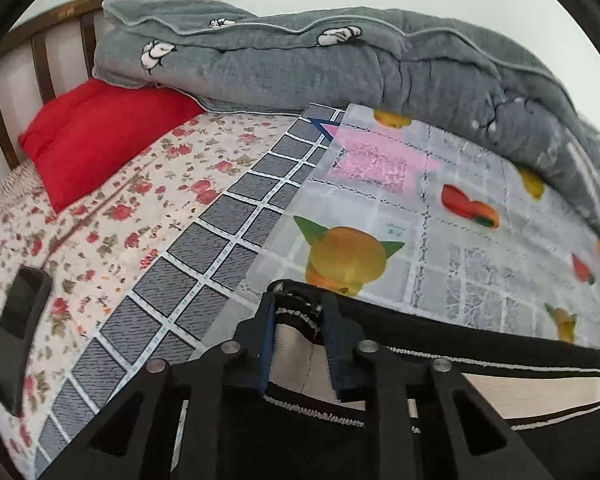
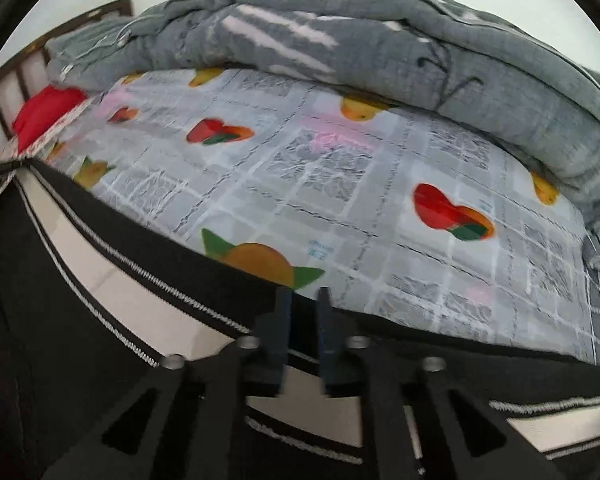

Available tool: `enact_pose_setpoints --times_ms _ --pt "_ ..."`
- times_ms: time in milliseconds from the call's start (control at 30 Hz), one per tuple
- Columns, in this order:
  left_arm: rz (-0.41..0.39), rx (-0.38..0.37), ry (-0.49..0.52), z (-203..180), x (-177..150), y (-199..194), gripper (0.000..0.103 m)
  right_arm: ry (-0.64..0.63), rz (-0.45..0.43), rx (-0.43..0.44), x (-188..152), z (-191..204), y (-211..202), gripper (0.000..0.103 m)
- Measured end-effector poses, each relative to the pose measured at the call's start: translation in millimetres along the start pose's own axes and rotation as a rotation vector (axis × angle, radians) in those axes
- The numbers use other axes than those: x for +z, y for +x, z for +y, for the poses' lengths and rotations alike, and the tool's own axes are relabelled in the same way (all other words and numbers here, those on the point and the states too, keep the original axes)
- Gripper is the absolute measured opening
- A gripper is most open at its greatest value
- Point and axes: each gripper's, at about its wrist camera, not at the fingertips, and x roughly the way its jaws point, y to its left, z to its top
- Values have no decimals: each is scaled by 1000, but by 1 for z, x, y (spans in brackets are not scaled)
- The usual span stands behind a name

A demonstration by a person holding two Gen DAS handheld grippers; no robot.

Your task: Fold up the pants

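The pants (image 1: 480, 344) are black with a cream side stripe edged in white stitching. They hang stretched between my two grippers above a fruit-print plastic sheet (image 1: 440, 208) on the bed. My left gripper (image 1: 298, 308) is shut on a bunched end of the pants. My right gripper (image 2: 303, 304) is shut on the black edge of the pants (image 2: 148, 264), which run off to the left and to the right of it. The lower part of the pants is hidden below both grippers.
A grey quilt (image 1: 284, 68) is piled along the back of the bed. A red pillow (image 1: 96, 136) lies by the wooden headboard (image 1: 40, 44). A floral sheet (image 1: 100, 232) and a grey checked cloth (image 1: 204, 248) lie left. A black phone (image 1: 20, 328) rests on the floral sheet.
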Motion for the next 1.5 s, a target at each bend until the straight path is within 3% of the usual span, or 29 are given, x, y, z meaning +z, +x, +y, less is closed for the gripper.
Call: enact_pose_setpoints --times_ms 133,267,333,400,467,600,767,867,1033,1167,1333,1500 --pt "5 37 -28 5 -2 -20 48 102 -58 -75 -12 -30 -34 31" --pt "-23 -48 -59 5 -14 -52 54 191 -9 -190 -31 -70 -32 33" --pt "-19 -91 -55 -4 -21 -64 54 257 43 -169 -33 -88 -19 31" --pt "-8 -112 -45 -12 -32 -77 54 284 34 -177 -31 -86 -25 30" --pt "-8 -137 -32 -17 -45 -90 54 296 -16 -168 -30 -75 -43 30" --pt "2 -192 -43 -10 -87 -121 54 289 -115 -46 -40 -40 -85 34" --pt "64 -225 -135 23 -143 -131 54 247 -150 -63 -60 -7 -119 43" --pt "44 -271 -194 41 -163 -131 53 257 -191 -112 -84 1 -142 43" --pt "26 -367 -322 61 -166 -122 53 370 -152 -11 -133 -5 -171 42" --pt "-3 -444 -413 73 -180 -126 53 409 -111 -72 -181 -10 -189 42" --pt "-14 -414 -460 92 -184 -121 53 500 -74 -94 -224 -26 -202 42" --pt "-30 -375 -405 89 -160 -105 53 550 -55 -121 -234 -35 -199 42"
